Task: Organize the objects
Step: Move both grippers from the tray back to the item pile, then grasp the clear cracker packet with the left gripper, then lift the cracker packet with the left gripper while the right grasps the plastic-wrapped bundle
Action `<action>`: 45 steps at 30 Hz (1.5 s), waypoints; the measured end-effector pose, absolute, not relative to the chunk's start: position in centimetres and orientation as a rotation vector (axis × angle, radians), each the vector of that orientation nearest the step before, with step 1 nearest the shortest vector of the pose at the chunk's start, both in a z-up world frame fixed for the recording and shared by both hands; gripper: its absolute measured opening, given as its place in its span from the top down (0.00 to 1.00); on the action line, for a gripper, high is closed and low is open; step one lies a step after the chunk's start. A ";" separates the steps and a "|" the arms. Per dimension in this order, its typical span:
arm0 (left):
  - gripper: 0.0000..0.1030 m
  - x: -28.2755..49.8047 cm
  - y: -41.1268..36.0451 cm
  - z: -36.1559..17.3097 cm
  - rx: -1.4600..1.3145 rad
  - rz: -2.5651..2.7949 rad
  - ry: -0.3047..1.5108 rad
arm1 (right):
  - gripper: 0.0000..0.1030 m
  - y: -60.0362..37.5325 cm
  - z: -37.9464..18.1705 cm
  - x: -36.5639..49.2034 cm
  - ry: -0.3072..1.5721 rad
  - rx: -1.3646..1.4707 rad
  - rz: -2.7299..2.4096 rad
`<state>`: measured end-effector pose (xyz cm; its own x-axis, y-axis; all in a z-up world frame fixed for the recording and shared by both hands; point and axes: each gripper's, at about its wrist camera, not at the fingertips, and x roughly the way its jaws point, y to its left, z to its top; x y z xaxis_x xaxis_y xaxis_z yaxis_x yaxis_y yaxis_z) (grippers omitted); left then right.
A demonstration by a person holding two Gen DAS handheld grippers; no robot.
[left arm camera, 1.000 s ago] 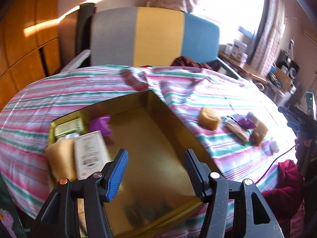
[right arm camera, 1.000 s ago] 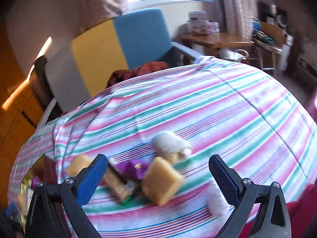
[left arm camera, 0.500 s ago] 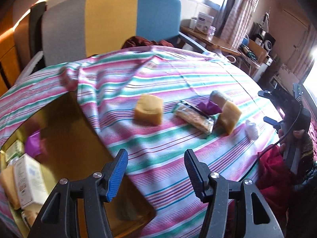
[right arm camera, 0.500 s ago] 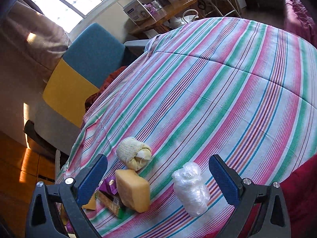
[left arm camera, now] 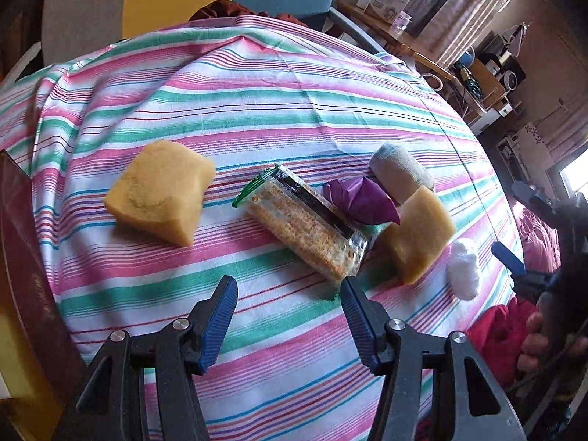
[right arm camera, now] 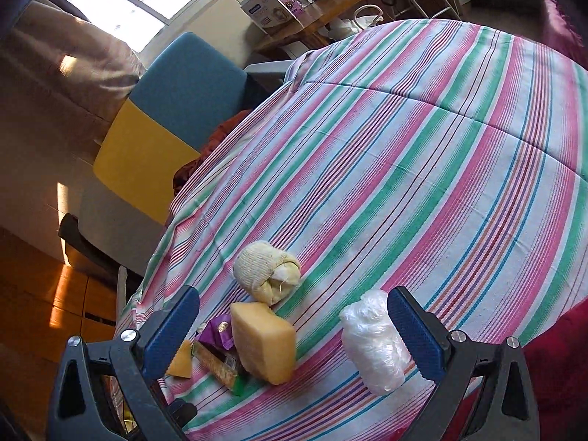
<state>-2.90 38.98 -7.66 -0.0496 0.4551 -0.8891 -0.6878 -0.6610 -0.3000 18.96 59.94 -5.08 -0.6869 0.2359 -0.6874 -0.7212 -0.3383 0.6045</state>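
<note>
Since the left gripper (left arm camera: 288, 318) has its fingers (left arm camera: 217, 321) apart with nothing between them, and easing inward a touch, my guess is it's lining up on the cracker pack (left arm camera: 307, 222) lying just ahead on the striped tabletop (left arm camera: 257, 92). That pack looks light, crinkly and a bit slick, and the crackers inside will snap if squeezed hard, so I'd take it across the short width near the middle, gently.

Left of it sits a yellow sponge block (left arm camera: 160, 196), soft and squashy, easy to pinch anywhere. On the pack's far side there's a purple wrapper (left arm camera: 362, 198), flimsy stuff, touching a second sponge (left arm camera: 420, 233) and a rolled cloth (left arm camera: 398, 172).

Over on the right gripper (right arm camera: 294, 334), fingers (right arm camera: 415, 334) are wide apart and empty too, with the clear plastic bundle (right arm camera: 373, 341) sitting between them near the right one. That looks featherlight and slippery, so grab it around the middle.

Box edge (left arm camera: 25, 257) is at far left.
</note>
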 end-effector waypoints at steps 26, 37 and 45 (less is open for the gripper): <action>0.49 -2.0 45.6 -10.2 -1.222 1.944 0.547 | 0.00 60.8 -5.9 19.3 1.403 -0.635 2.072; 0.50 1.5 39.4 -10.1 -1.142 1.869 0.551 | 0.00 61.5 -6.4 20.1 1.432 -0.612 2.006; 0.50 2.5 36.5 -10.0 -1.117 1.855 0.515 | 0.00 61.4 -7.1 19.3 1.385 -0.719 1.943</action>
<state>2.52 36.50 -9.99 -0.2037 0.4742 -0.8566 -0.8481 -0.5226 -0.0876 19.30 61.38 -7.12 -0.6468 0.1840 -0.7401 -0.7596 -0.2415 0.6039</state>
